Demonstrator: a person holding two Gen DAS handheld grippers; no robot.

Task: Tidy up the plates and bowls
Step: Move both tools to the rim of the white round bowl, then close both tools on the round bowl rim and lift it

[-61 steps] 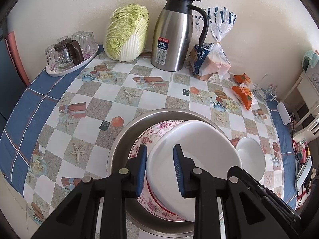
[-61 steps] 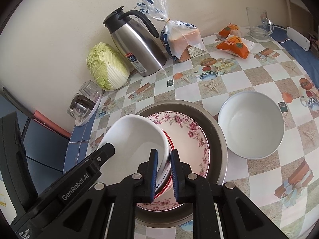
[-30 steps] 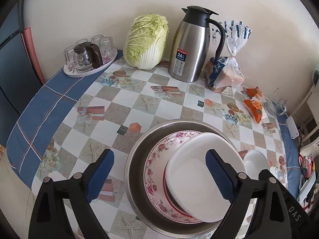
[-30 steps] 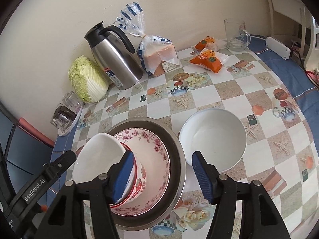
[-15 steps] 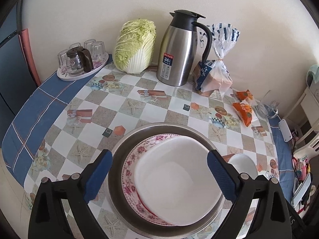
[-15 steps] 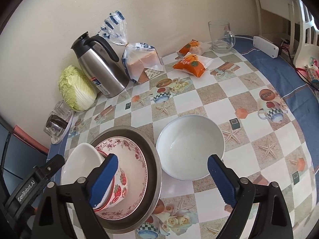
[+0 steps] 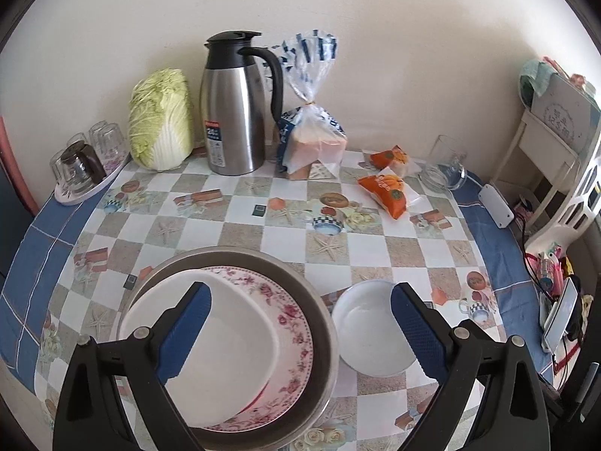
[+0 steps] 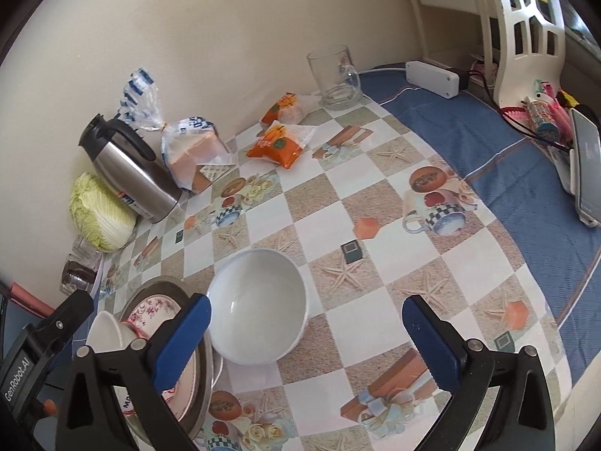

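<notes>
**Both grippers released, loose white bowl next in line**

Since the earlier frames, both grippers have been opened and drawn back from the white bowl (image 7: 210,342) that was pinched at its rim; it is now left resting, tilted, on the floral plate (image 7: 289,323) inside the steel basin (image 7: 326,323), at the lower left of the left wrist view. A red-patterned bowl seems to be nested under it, but this part is half hidden in the right wrist view and cannot be told with certainty.

The left gripper (image 7: 298,334) is spread wide and nothing is held; its pads stand apart from the dishes below them. The jaws of the right gripper (image 8: 306,338) are opening to their widest, and nothing is pressed between them, although the second white bowl (image 8: 259,304) is seen in the gap, at the lower centre of the right wrist view.

The step in hand is judged to be the change from the placed bowl to the second one, which stands alone on the checked tablecloth (image 8: 375,173), just beside the basin. For the next move, one pad should be brought inside the rim and one outside, before the bowl is lifted and nested onto the stack.
</notes>
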